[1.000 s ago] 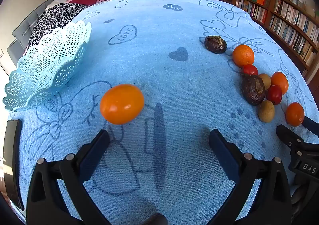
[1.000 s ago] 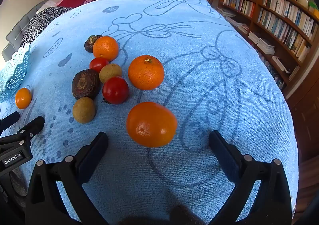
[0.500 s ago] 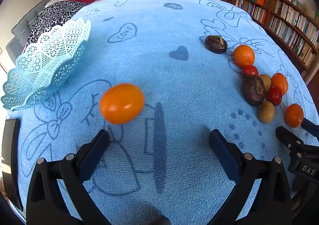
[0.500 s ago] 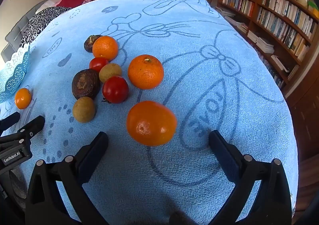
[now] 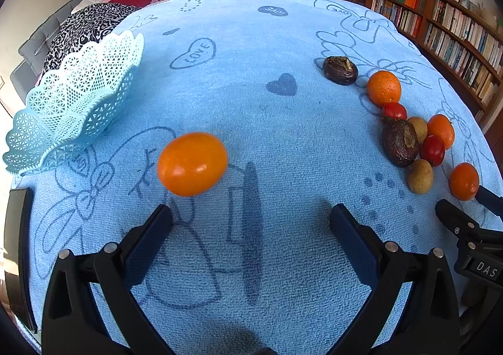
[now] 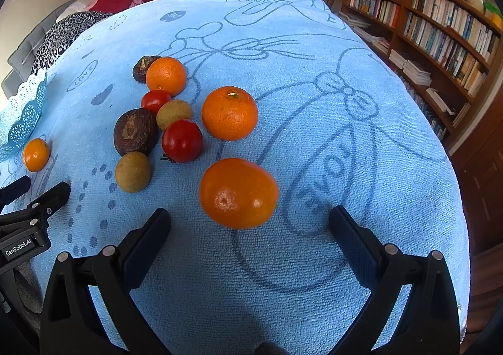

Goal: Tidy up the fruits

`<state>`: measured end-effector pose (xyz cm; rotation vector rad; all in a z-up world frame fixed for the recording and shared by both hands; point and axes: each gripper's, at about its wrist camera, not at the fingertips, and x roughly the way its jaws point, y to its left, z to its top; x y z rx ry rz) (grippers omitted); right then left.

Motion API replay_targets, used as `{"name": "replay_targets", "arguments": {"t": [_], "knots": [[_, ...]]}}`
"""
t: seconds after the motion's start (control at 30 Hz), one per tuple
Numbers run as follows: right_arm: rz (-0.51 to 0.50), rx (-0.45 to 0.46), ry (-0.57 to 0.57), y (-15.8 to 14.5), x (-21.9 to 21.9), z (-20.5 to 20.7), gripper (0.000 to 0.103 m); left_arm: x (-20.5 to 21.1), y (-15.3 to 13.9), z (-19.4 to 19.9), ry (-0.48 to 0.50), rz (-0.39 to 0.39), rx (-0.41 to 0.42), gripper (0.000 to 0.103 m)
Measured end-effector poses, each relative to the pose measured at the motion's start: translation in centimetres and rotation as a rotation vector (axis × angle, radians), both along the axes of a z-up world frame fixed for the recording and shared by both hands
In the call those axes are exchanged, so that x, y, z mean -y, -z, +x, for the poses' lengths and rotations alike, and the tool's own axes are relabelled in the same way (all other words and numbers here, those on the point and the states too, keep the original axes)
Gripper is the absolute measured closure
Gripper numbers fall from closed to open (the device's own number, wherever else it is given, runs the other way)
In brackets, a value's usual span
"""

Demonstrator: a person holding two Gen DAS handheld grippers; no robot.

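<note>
Just ahead of the right gripper (image 6: pixel 250 223), wide open and empty, the orange (image 6: pixel 239 193) looks firm, light, prone to rolling; take it across its middle. The left gripper (image 5: pixel 251 220), equally open, faces a glossy tomato (image 5: pixel 192 164); basket (image 5: pixel 72 103) upper left.

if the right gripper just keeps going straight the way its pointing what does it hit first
Most likely the large orange mandarin lying just ahead of the open right gripper, slightly left of the centre line between the fingers. Beyond it is bare light blue towel cloth. Depth is hard to judge through the fisheye.
</note>
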<state>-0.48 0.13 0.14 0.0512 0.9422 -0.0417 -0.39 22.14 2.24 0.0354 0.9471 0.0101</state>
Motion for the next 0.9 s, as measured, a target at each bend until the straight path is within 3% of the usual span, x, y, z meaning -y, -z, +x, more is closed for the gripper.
{"name": "replay_targets", "arguments": {"t": [0.9], "knots": [[0.002, -0.002, -0.001, -0.03, 0.1, 0.0, 0.005, 0.02, -0.18, -0.23, 0.0, 0.003, 0.005, 0.002]]}}
